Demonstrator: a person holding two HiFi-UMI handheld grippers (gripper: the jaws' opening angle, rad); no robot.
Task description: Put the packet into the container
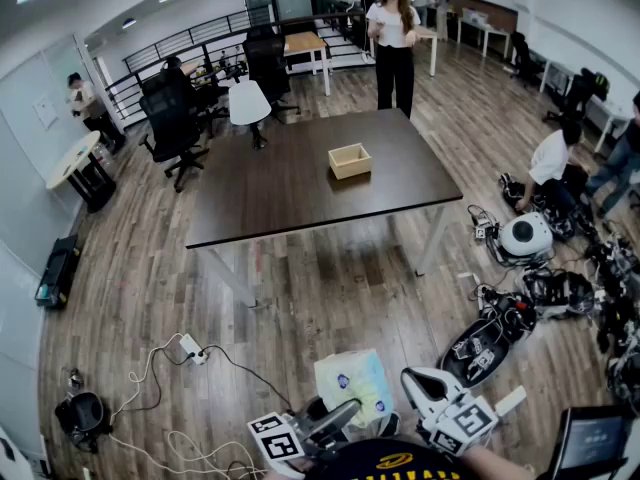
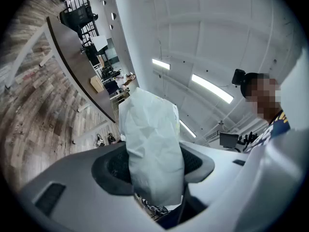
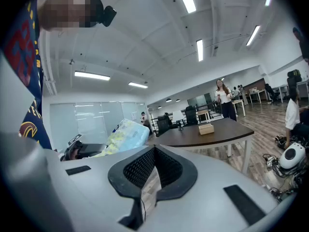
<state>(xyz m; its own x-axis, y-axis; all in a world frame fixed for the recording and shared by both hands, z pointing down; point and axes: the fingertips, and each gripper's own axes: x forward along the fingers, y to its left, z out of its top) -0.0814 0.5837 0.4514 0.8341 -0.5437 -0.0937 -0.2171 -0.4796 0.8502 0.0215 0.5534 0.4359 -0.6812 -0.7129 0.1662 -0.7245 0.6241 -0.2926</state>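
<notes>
We hold the packet (image 2: 153,144) pinched between the jaws of the left gripper (image 1: 340,414), close to our body, while the right gripper (image 3: 153,170) is closed on nothing; the container (image 1: 350,160) stands on the table (image 1: 280,190), well apart from us. With most of it standing out beyond the jaws, the soft packet may, in our judgement, sag and slip free on the way. It may also snag the container's rim if lowered off-centre.

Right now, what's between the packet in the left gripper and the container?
Head view: between packet and container lie only wood floor and the tabletop, both bare along that stretch.
</notes>
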